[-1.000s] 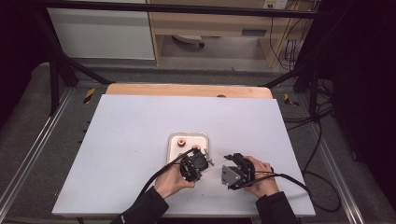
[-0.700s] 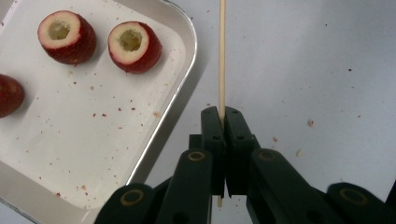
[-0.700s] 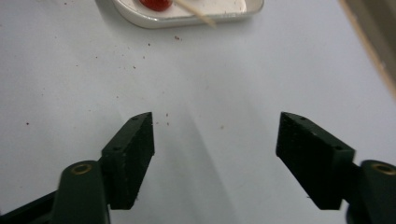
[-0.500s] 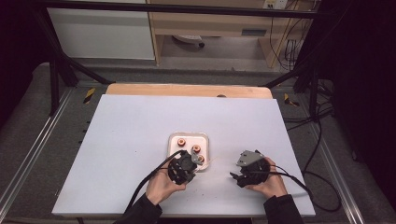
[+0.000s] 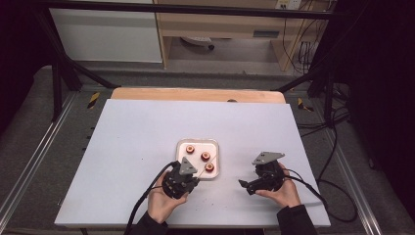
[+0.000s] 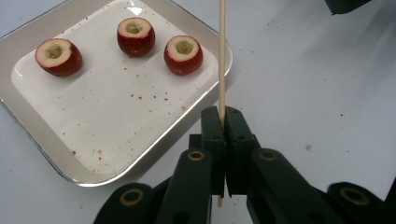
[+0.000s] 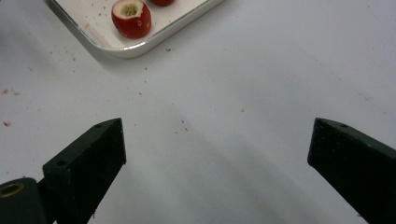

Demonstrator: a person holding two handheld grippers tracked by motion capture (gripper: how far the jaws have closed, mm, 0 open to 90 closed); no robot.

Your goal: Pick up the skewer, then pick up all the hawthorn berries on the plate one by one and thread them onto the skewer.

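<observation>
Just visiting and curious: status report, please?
Left gripper shut on skewer. Right gripper open, holding nothing. Three cored fruits on tray. Nothing in the way.

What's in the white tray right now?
Three cored red fruits sit apart in the white tray, among reddish crumbs. The skewer crosses over its corner; whatever lies under the fruits is hidden.

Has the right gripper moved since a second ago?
Yes. The right gripper has drawn away to the right of the tray, its jaws having just been opening, nothing between them.

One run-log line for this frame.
left gripper: shut on thin wooden skewer | right gripper: open, empty | white square tray: three cored red fruits
</observation>
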